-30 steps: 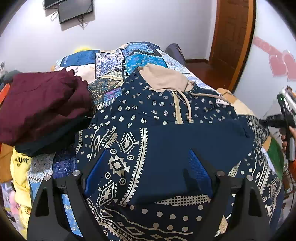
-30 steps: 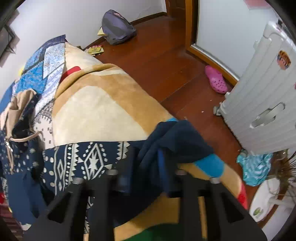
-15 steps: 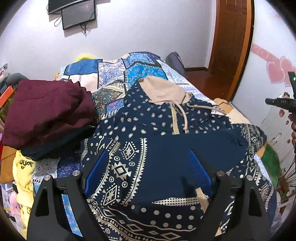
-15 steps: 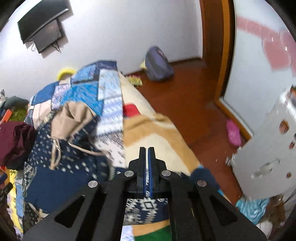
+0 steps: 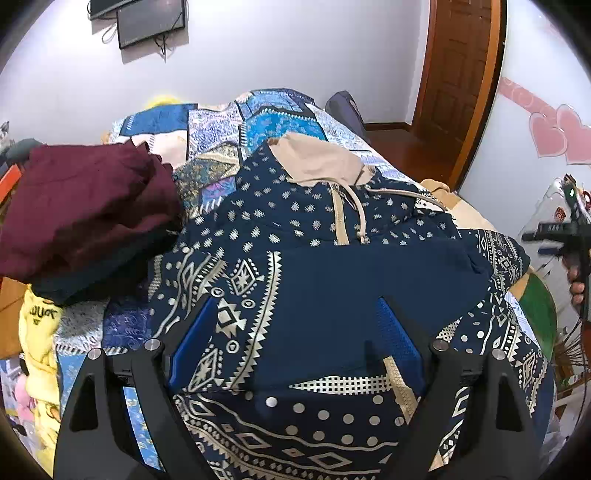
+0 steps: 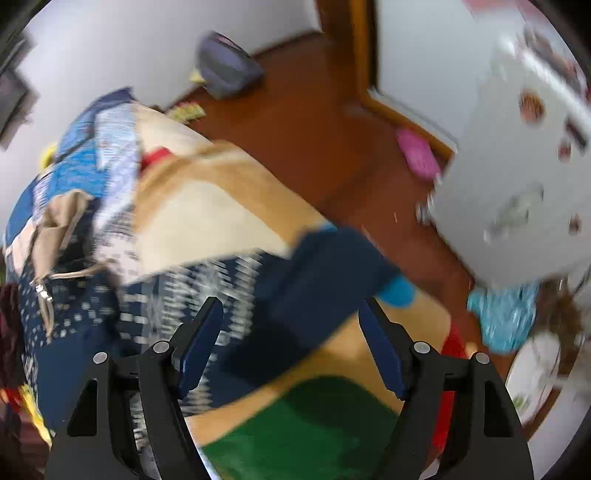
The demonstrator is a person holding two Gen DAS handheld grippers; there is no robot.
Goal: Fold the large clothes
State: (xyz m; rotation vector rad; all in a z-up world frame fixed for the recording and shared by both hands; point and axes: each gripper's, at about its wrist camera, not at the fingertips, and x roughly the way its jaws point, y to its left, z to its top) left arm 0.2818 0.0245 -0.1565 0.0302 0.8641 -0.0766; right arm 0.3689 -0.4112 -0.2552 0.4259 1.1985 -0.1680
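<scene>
Navy patterned hoodie spread front-up across patchwork bedspread, tan hood toward far wall, drawstrings and zip running down the chest

One sleeve folded across the body, plain navy, lying level over the patterned front

Left gripper held low over the near hem, pointing down at the cloth; jaws wide apart, blue pads either side of the folded sleeve region, no fabric pinched, pads not pressing on anything visible

Maroon garment pile left of the hoodie on the bed, dark item under it, touching the hoodie's left edge; yellow printed item below that at the bed edge

Right gripper over the bed's right side, jaws opening at this moment; view heavily motion-blurred. Other sleeve hanging off toward the floor edge, navy with a light blue cuff, seen between and beyond the spread fingers; pads clear of it, nothing clamped

Tan and cream blanket under that sleeve, green patch nearest the camera

From the left wrist view: right gripper body at far right frame edge, held by a hand, well apart from the hoodie

Background: wooden floor, grey backpack by the wall, pink slipper near the door frame, white appliance with stickers, wall-mounted screen, pink heart decals on the right wall
</scene>
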